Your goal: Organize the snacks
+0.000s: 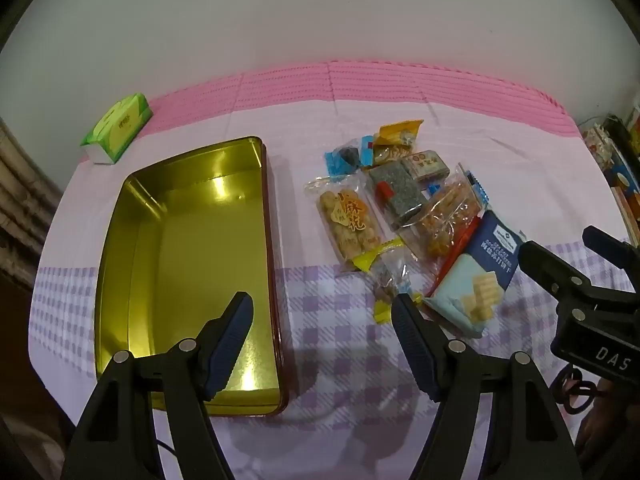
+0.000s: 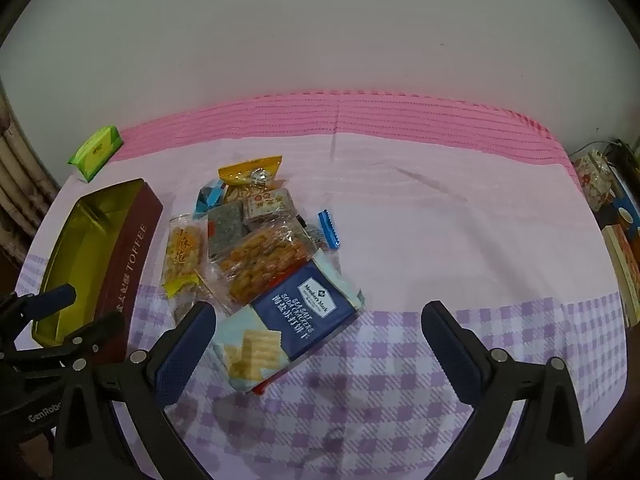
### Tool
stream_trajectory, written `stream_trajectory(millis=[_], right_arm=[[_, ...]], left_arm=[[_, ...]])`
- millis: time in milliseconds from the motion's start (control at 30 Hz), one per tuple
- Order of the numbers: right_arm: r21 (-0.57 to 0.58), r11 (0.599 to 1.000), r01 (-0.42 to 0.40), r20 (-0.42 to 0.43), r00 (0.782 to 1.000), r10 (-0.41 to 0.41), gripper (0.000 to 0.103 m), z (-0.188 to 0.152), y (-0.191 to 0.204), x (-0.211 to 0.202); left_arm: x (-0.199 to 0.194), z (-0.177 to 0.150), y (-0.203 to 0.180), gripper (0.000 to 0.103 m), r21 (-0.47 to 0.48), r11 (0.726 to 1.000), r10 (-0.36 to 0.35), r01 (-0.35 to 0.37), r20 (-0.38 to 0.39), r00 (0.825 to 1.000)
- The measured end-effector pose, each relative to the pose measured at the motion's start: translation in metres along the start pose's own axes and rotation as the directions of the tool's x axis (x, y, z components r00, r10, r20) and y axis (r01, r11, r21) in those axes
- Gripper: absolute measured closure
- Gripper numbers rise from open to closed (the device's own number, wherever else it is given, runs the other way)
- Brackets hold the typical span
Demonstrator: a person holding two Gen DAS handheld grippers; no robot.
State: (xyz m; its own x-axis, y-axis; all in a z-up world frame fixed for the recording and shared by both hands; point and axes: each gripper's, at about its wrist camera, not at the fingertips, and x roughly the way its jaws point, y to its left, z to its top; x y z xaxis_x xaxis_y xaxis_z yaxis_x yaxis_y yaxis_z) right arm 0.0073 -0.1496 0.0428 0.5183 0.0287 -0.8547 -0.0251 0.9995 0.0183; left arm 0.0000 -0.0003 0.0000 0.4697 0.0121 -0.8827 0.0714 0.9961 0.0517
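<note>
A gold-lined toffee tin point(image 1: 132, 248) point(image 2: 132, 248) lies open and empty at the left of the cloth. To its right is a heap of wrapped snacks: a clear bag of fried twists point(image 1: 348, 222) point(image 2: 182, 256), a dark seaweed-coloured bar point(image 1: 396, 192) point(image 2: 226, 230), an orange-filled clear bag point(image 1: 446, 220) point(image 2: 264, 264), and a blue soda cracker pack point(image 1: 476, 276) point(image 2: 288, 320). My left gripper point(image 1: 322, 304) hangs open over the tin's right rim, holding nothing. My right gripper point(image 2: 320, 316) is open above the cracker pack, apart from it.
A green tissue pack point(image 1: 120, 126) point(image 2: 96, 152) sits at the back left by the wall. Pink and lilac checked cloth point(image 2: 440, 240) covers the table. Books and boxes point(image 2: 624, 248) crowd the right edge. The right gripper's body point(image 1: 576, 292) shows in the left wrist view.
</note>
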Motion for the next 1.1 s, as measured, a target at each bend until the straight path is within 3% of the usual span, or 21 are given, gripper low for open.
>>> stream_trajectory(millis=[200,300,1100], right_arm=[[-0.021,1.0,0.01,0.026,1.0,-0.01,0.001,-0.003,0.009,-0.006],[-0.002,1.0,-0.015,0.003,1.0,0.015,0.001,-0.003,0.003,-0.005],[-0.032,0.999,0.01,-0.008,1.0,-0.01,0.001,-0.007,0.015,0.002]], left_arm=[[-0.001,-0.004,0.003,0.031,-0.006,1.0,-0.002,0.002,0.007,1.0],[0.001,-0.006,0.002,0.031,-0.015,1.0,-0.004,0.004,0.011,1.0],[-0.003,-0.006,0.013,0.031,-0.044,0.999,0.004,-0.003,0.012,1.0]])
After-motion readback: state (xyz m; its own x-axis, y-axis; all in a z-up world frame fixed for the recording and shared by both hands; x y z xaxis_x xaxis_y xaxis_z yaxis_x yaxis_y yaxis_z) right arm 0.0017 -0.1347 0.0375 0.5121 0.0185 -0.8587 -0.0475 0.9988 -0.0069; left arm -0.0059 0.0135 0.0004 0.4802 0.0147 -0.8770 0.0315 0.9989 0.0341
